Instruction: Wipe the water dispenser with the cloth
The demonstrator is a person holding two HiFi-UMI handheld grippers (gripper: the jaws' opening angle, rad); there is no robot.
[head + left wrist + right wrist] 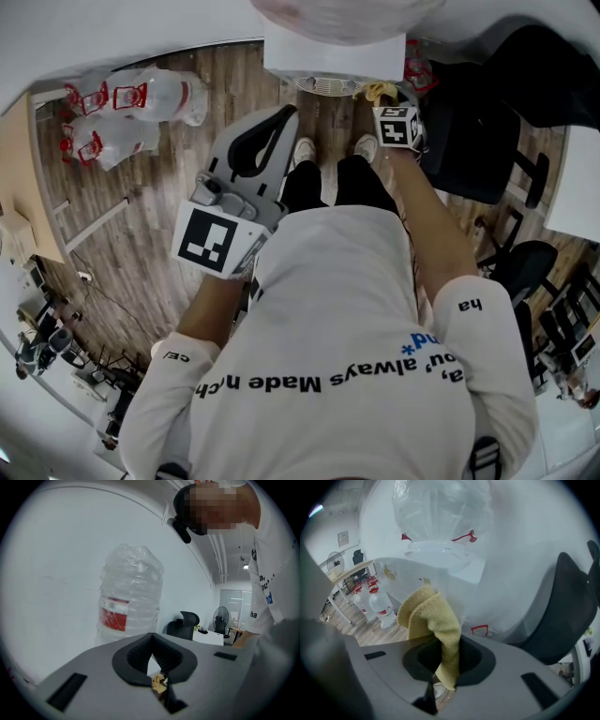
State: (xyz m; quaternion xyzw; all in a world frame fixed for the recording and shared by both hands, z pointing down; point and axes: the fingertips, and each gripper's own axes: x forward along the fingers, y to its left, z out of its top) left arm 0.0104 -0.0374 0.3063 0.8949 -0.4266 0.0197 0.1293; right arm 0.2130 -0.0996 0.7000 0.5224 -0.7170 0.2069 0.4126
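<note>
Two grippers are in use, and only one carries the tool. Your right gripper [449, 651] has its jaws pinched on the lower end of the cloth [433, 620]. This grip appears chosen so that the free, folded bulk stands out ahead of the jaws and meets the surface first. Your left gripper [151, 637] has its jaws pressed together with nothing between them. It is raised beside your body and points upward, apparently to stay clear of the working side.

The cloth is a yellow, nubby towel, doubled over on itself and standing upright above the jaws. It sits directly before the front of the water dispenser [440, 569]. Whether it touches the panel cannot be determined.

The water dispenser is a white cabinet close to your feet. It carries a large bottle [440, 508] wrapped in clear plastic, with red markings. No wet streak or wiped patch is visible, so wiping is judged barely begun.
</note>
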